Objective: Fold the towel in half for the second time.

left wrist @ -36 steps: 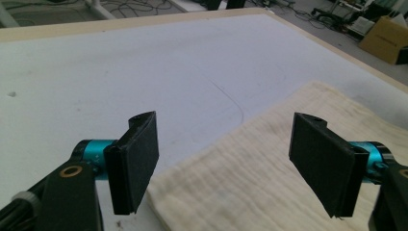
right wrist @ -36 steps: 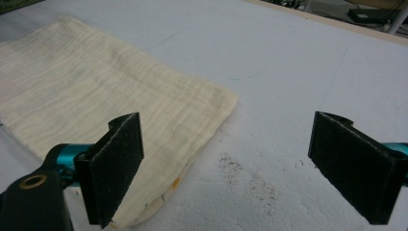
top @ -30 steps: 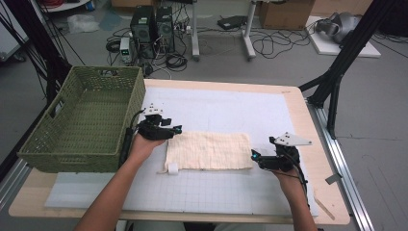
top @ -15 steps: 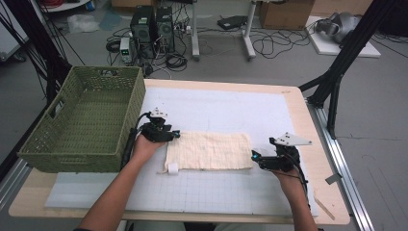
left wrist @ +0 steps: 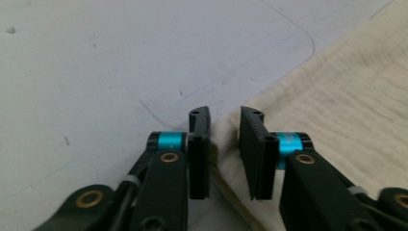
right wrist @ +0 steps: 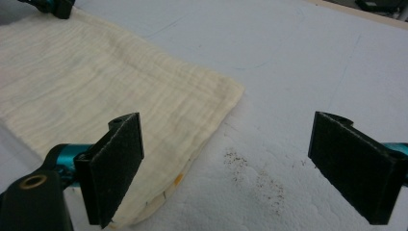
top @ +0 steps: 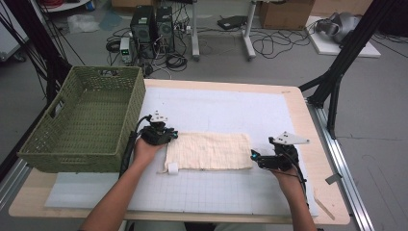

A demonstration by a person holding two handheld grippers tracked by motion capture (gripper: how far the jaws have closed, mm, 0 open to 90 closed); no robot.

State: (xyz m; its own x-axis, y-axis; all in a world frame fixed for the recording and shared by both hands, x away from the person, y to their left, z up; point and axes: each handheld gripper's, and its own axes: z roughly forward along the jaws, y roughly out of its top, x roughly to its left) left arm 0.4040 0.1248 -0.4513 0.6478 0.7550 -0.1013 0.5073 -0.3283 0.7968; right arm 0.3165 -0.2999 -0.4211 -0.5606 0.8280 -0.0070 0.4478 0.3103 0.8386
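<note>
While the cream muslin cloth (top: 208,150) lay flat and folded on the white mat (top: 226,108) of the tabletop (top: 293,103), it was flanked by both hand-held grippers. The left hand-held gripper (top: 169,135) was held at the cloth's far left corner, just beside the green woven basket (top: 84,120), which stood at the tabletop's left edge. In the left gripper view, its jaws had just been closing, and the left hand-held gripper (left wrist: 224,126) was seen with only a narrow gap left between the pads; the corner of the cloth (left wrist: 337,106) was gathered up between them, though whether the pads already pressed on the fabric could not be told for certain (a slim strip of cloth was visible in the gap).

The right hand-held gripper (top: 253,156) was held at the cloth's right end, near its front corner. In the right gripper view, the right hand-held gripper (right wrist: 226,166) was shown with jaws spread wide and nothing clamped: the left pad hung over the cloth's (right wrist: 96,91) edge, the right pad over bare mat (right wrist: 298,62), which was speckled with brownish crumbs (right wrist: 255,175). A small white tag (top: 172,168) was seen at the cloth's near left corner.
</note>
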